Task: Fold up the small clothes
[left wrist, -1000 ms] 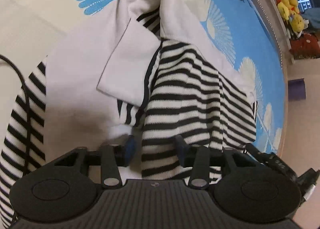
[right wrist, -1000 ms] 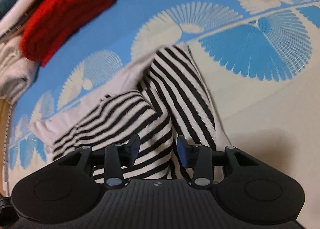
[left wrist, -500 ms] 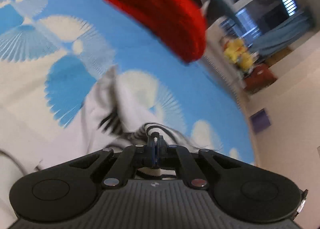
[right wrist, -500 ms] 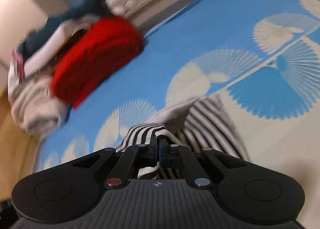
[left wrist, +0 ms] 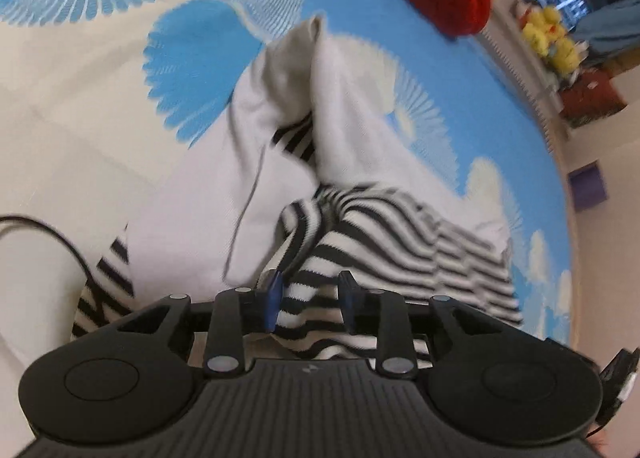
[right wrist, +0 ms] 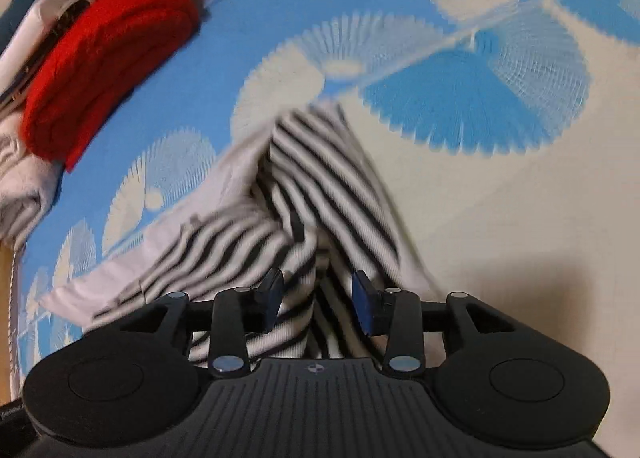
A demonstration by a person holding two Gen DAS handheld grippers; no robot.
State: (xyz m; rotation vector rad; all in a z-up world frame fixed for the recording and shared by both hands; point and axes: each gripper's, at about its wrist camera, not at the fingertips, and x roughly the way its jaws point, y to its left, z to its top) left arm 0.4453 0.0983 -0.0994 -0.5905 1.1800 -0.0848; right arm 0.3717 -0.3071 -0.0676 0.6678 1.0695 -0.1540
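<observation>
Blue-and-cream fan-patterned mat [left wrist: 100,106] under everything. Left gripper [left wrist: 308,300] and right gripper [right wrist: 316,298]: jaws just reopened, spread, fabric between them, unpinched. Striped garment [left wrist: 400,234] lies rumpled mid-mat, white side partly up. Red knit [right wrist: 104,70] at far edge.

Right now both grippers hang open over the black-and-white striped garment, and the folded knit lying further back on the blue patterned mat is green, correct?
Not green: the folded knit is red, as the right wrist view shows. The rest holds: left gripper and right gripper are open over the black-and-white striped garment.
</observation>
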